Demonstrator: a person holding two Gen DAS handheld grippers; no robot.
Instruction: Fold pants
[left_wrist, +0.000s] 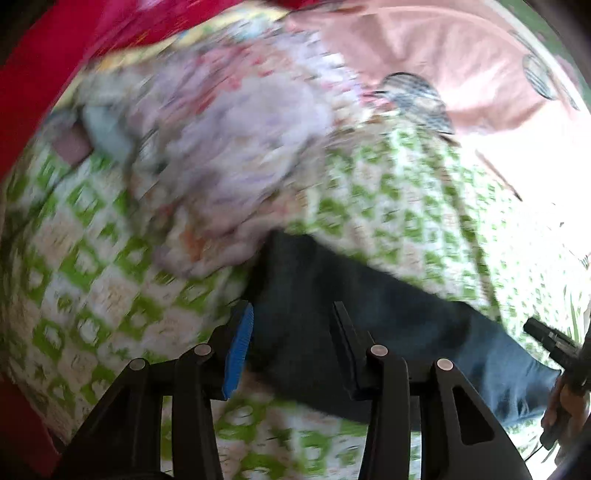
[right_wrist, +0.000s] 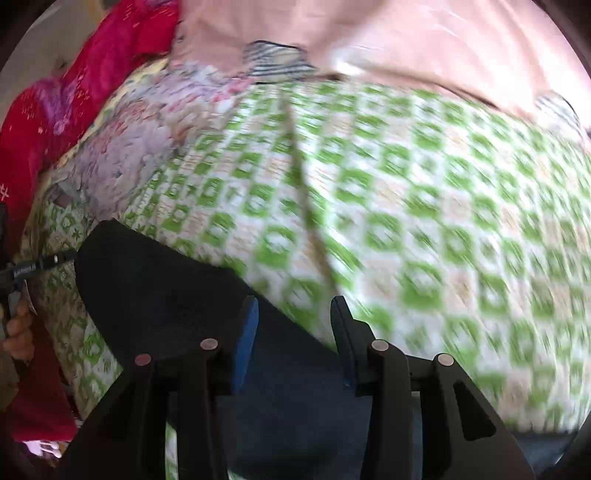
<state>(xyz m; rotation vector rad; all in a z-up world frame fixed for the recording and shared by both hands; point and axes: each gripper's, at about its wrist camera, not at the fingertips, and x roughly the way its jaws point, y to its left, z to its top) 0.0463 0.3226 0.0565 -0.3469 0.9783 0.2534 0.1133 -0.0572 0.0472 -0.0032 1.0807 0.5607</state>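
- In the left wrist view, we see our left gripper with its fingers spread apart over the dark blue denim pants. The pants lie on the green and white checked bedspread.
- In the right wrist view, our right gripper is spread too, holding nothing. The pants lie under it on the bedspread.

- The left tongs are held with the fingers parted, a wide gap being left between the blue pad and the dark one.
- The right tongs are likewise held spread.
- The right hand is seen gripping its handle at the edge of the left wrist view.
- The left hand is seen at the edge of the right wrist view.
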